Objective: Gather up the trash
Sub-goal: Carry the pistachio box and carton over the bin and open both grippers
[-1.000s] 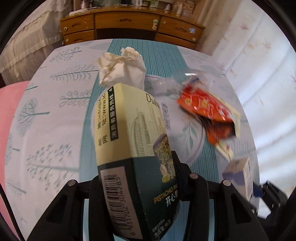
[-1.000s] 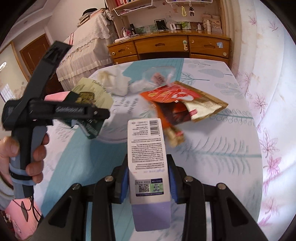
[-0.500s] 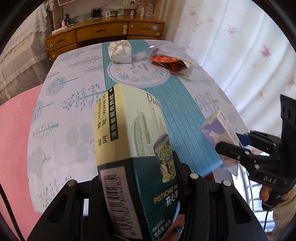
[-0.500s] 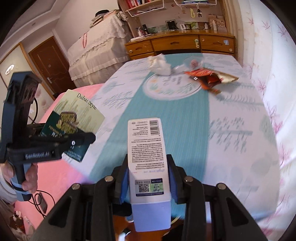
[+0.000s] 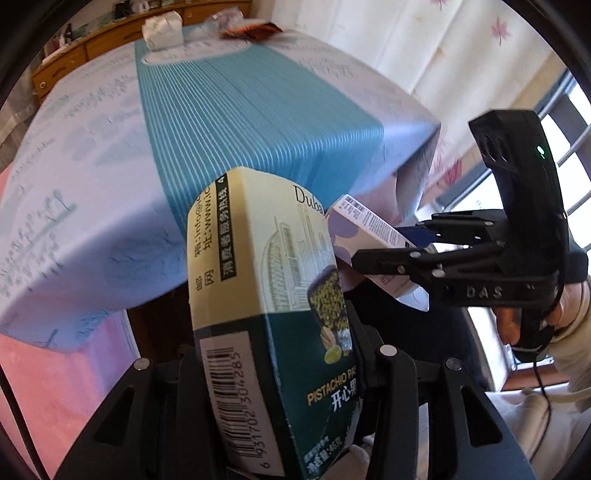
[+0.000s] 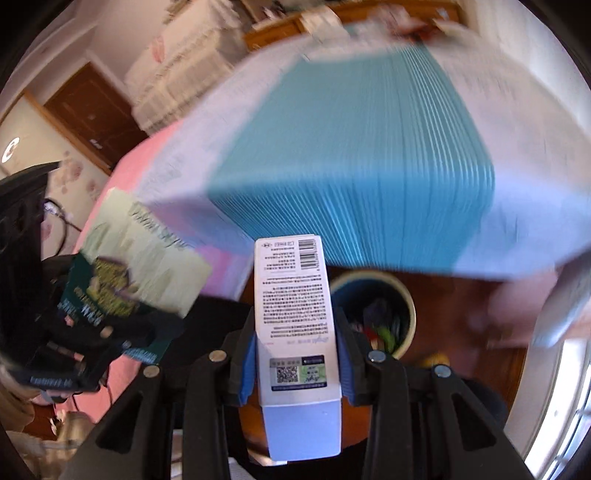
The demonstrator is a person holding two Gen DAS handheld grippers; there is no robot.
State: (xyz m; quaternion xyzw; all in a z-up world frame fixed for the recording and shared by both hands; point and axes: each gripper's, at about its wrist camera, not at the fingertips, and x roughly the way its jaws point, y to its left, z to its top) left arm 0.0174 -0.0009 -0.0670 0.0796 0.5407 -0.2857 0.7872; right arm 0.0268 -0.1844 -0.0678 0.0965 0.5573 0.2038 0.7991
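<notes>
Green pistachio box [image 5: 266, 332] clamped in left gripper [image 5: 280, 373] (right gripper [image 6: 295, 354] clamps white carton [image 6: 295, 325]).

Right wrist view is motion-blurred: tablecloth [image 6: 369, 147] pattern unreadable, green carton [image 6: 136, 266] print smeared, left gripper [image 6: 74, 332] mostly cut by frame edge. Bin [image 6: 373, 314] half hidden behind white box [image 6: 295, 325]; contents indistinct. In left wrist view the green carton hides the left gripper's fingertips, red wrapper [image 5: 251, 31] too small to read, crumpled paper [image 5: 162, 29] detail lost.
</notes>
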